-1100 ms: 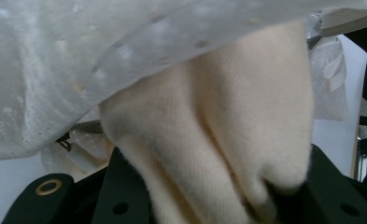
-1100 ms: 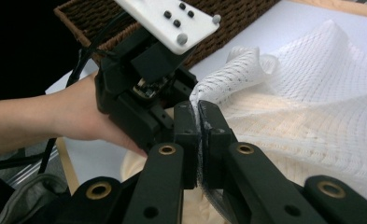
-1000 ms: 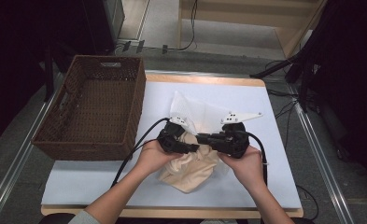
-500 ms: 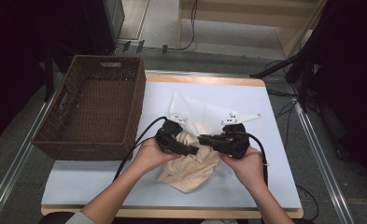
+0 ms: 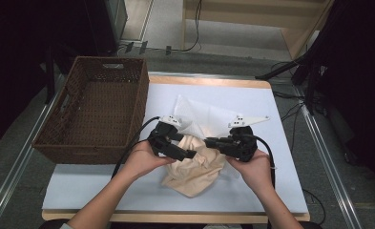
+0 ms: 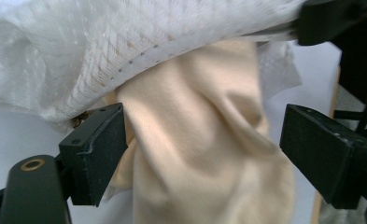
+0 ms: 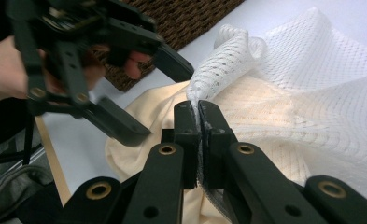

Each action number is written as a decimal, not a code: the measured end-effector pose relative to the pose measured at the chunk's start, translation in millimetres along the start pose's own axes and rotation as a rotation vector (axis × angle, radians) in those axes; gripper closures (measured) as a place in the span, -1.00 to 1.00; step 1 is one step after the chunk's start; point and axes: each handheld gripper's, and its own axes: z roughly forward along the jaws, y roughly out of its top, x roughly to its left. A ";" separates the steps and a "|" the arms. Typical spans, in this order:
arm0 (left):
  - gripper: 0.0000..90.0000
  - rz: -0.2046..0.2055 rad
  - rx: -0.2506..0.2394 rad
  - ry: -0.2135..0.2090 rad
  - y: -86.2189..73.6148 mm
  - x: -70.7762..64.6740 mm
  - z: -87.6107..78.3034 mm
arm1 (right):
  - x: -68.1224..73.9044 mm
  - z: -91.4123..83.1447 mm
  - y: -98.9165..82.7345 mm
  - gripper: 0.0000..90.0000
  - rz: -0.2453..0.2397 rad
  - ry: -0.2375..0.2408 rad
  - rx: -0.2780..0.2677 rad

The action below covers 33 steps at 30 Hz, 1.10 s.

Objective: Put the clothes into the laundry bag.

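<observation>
A beige cloth (image 5: 194, 168) lies bunched on the white mat, partly inside a white mesh bag (image 5: 198, 114). My right gripper (image 5: 208, 141) comes in from the right, shut on the mesh bag's edge (image 7: 218, 74), its two jaws pressed together (image 7: 200, 119). My left gripper (image 5: 187, 147) faces it from the left. Its jaws have just been opening and stand wide apart (image 6: 204, 149); the beige cloth (image 6: 204, 140) hangs between them, under the mesh (image 6: 125, 46). In the right gripper view the left gripper (image 7: 158, 98) hovers open beside the cloth (image 7: 144, 116).
A brown wicker basket (image 5: 140, 105) stands at the table's left, close to my left hand; its weave (image 7: 186, 18) also appears in the right gripper view. The white mat (image 5: 252, 191) covers the tabletop. Metal rails run along both sides of the table.
My left gripper's jaws have opened off the cloth, and the gripper has drawn back a little to the left and lifted. The right gripper has kept still, shut on the mesh.
</observation>
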 end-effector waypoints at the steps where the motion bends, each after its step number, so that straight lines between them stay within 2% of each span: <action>1: -0.57 0.005 -0.003 0.007 -0.7 -1.0 -4.1 | -0.3 0.0 0.2 0.96 0.004 0.001 0.001; 4: -0.42 0.014 -0.008 0.017 -6.8 -3.1 -16.0 | -1.2 0.2 0.2 0.96 0.003 0.002 0.003; 9: 0.13 -0.005 -0.009 0.061 -27.3 0.4 -32.6 | -2.0 -1.0 1.3 0.96 0.009 0.002 -0.003; 10: 0.23 -0.008 -0.009 0.071 -30.8 1.1 -34.1 | -2.2 -1.3 1.7 0.96 0.008 0.001 -0.004; 12: 0.40 -0.002 -0.015 0.058 -42.9 3.5 -37.0 | -2.2 -2.3 1.3 0.96 0.003 -0.004 -0.005; 13: 0.49 -0.010 -0.018 0.064 -48.8 3.6 -37.6 | -2.4 -2.7 1.0 0.96 0.002 -0.003 -0.005; 14: 0.55 -0.006 -0.005 0.069 -53.6 3.8 -37.9 | -2.5 -3.4 0.6 0.96 0.002 -0.005 -0.005; 16: 0.68 -0.012 0.005 0.088 -61.1 2.5 -38.7 | -3.4 -4.3 0.4 0.96 -0.001 -0.006 -0.006; 18: 0.81 0.003 0.015 0.105 -66.4 1.3 -40.0 | -4.1 -4.5 0.9 0.96 0.001 -0.006 -0.006; 20: 0.93 -0.001 0.011 0.098 -70.0 1.1 -40.0 | -4.3 -4.0 2.1 0.96 0.002 -0.004 -0.007; 23: 1.00 -0.005 0.034 0.076 -74.3 0.9 -34.1 | -3.7 -2.7 3.8 0.96 -0.001 -0.001 -0.007; 26: 1.00 -0.039 0.043 0.054 -79.0 2.7 -19.2 | -4.1 -1.3 4.9 0.96 -0.008 0.001 -0.006; 28: 1.00 -0.045 0.037 0.048 -77.8 1.8 -11.8 | -3.5 -0.2 5.3 0.96 -0.006 0.002 -0.004; 33: 0.99 -0.008 0.013 0.060 -69.2 -9.4 3.9 | -3.4 0.7 4.6 0.96 -0.008 -0.002 -0.001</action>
